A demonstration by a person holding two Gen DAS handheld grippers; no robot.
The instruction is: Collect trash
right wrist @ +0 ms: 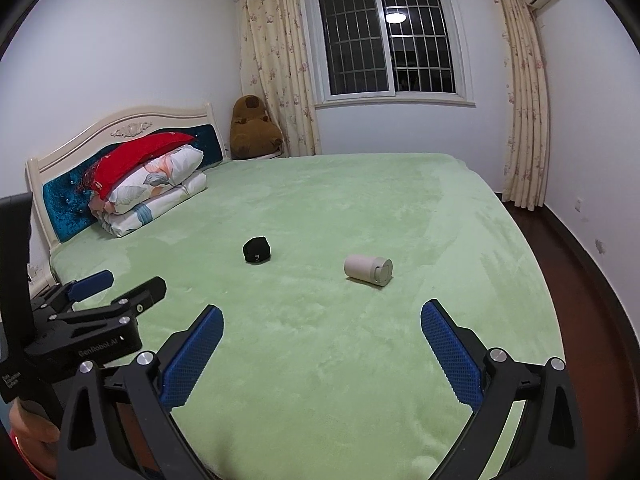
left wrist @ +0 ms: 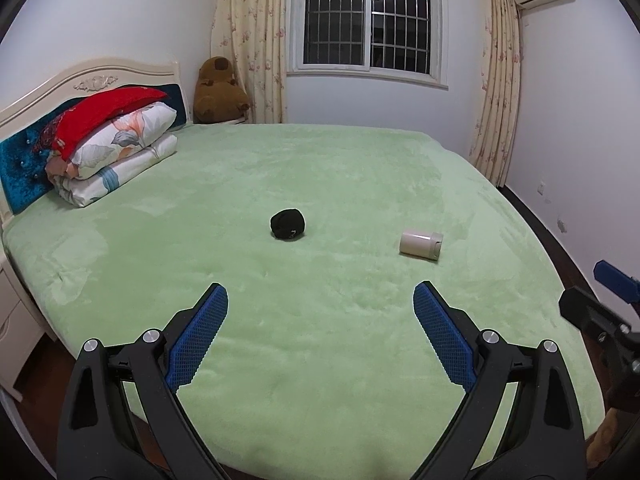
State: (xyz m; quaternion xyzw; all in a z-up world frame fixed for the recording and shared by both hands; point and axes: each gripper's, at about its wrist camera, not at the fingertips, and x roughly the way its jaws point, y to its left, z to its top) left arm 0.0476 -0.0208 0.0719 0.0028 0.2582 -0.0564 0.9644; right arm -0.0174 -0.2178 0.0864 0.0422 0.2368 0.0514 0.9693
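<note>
Trash lies on my green bed (left wrist: 320, 360): a black ball (left wrist: 287, 225) near the middle, and a white cup (left wrist: 421, 244) on its side, well apart from the ball, toward the window wall. My left gripper (left wrist: 320, 300) hangs over the near edge of the bed, wide open and holding nothing. My right gripper (right wrist: 322, 320) is beside it, wide open too. Folded blankets (left wrist: 116, 156) sit at the head of the bed.
</note>
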